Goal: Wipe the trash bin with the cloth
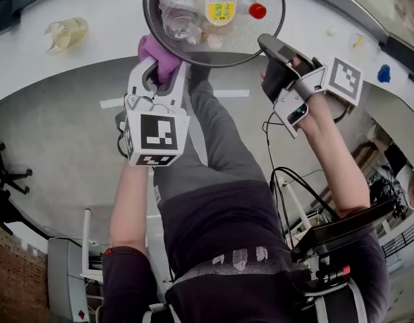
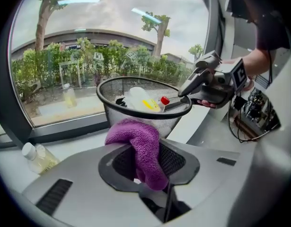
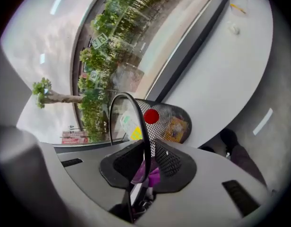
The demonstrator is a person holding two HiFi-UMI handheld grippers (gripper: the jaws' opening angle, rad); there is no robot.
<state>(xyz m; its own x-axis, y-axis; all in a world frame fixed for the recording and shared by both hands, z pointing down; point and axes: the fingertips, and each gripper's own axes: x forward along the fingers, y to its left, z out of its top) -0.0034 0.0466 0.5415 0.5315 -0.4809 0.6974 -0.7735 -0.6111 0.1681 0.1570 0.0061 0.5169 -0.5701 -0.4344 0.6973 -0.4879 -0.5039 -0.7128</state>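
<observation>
No words or numbers can be read anywhere. At the top centre of the head view, a yellow and green bottle label (image 1: 221,0) lies inside the mesh trash bin (image 1: 213,64), and its print is too small to make out. A marker cube (image 1: 156,134) at centre left and a second marker cube (image 1: 345,78) at upper right show only black-and-white square patterns, no letters. In the right gripper view, a red sign (image 3: 72,137) at lower left and a pale sign (image 3: 100,40) at upper left, both outdoors, are too blurred to read.
</observation>
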